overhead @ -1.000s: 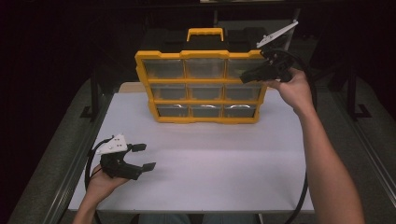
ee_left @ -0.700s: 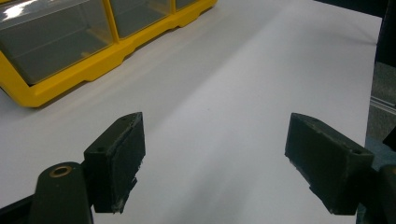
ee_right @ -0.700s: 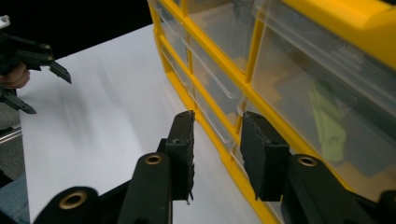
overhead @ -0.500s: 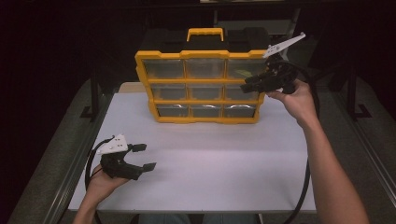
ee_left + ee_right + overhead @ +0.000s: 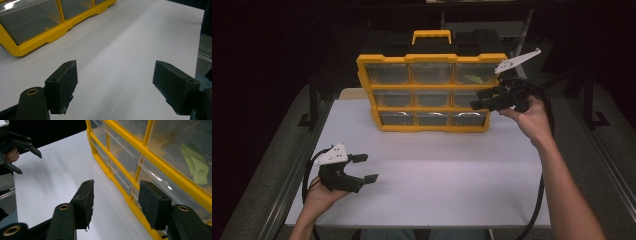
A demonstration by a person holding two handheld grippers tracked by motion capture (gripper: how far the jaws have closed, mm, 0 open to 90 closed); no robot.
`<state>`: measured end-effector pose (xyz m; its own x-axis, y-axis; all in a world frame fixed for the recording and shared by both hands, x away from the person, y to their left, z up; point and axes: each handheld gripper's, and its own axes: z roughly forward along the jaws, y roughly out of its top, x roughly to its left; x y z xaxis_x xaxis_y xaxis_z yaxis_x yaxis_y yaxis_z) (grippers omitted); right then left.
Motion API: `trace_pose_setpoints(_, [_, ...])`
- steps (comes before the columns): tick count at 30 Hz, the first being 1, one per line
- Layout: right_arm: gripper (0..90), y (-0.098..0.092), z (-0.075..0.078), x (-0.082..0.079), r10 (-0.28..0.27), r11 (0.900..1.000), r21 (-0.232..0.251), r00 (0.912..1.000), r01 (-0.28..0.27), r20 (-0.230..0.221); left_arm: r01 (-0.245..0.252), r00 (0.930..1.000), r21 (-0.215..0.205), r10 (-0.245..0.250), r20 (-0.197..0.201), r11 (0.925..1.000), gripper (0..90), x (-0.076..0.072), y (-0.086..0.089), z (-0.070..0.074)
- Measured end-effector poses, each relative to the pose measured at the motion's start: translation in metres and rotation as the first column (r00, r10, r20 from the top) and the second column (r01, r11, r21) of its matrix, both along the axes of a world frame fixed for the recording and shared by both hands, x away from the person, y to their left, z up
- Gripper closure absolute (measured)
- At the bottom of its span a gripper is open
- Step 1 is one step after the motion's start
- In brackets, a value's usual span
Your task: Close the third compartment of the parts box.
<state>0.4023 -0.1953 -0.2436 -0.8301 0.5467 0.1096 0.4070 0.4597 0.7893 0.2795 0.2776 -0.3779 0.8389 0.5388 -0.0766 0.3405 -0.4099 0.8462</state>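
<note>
A yellow organizer (image 5: 432,92) with clear drawers and a top handle stands upright at the back of the white table (image 5: 437,165). A green object (image 5: 196,162) lies inside its upper right drawer. My right gripper (image 5: 478,99) hovers at the organizer's right side, level with the middle drawer row. Its jaws have just been opening and hold nothing; in the right gripper view (image 5: 116,185) one pad sits right in front of the yellow frame (image 5: 150,152). My left gripper (image 5: 368,168) stays low over the front left of the table, open and empty, also seen in its own view (image 5: 115,67).
Grey side rails (image 5: 277,170) run along the table's left and right edges. Black cables trail from both grippers. The white surface in front of the organizer (image 5: 25,47) is bare.
The right gripper has come down from the organizer's top right corner to the middle drawer row, and its jaws have spread wider. The left gripper has not moved.
</note>
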Motion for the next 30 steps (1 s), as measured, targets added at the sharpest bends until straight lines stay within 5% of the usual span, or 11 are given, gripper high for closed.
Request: trace_pose_setpoints(30, [31.0,-0.012,-0.043,-0.024,-0.029,0.998,0.049,0.9996,0.029,-0.004,-0.005,0.9999,0.002,0.005,-0.013,1.0,19.5,0.001,0.002,-0.001])
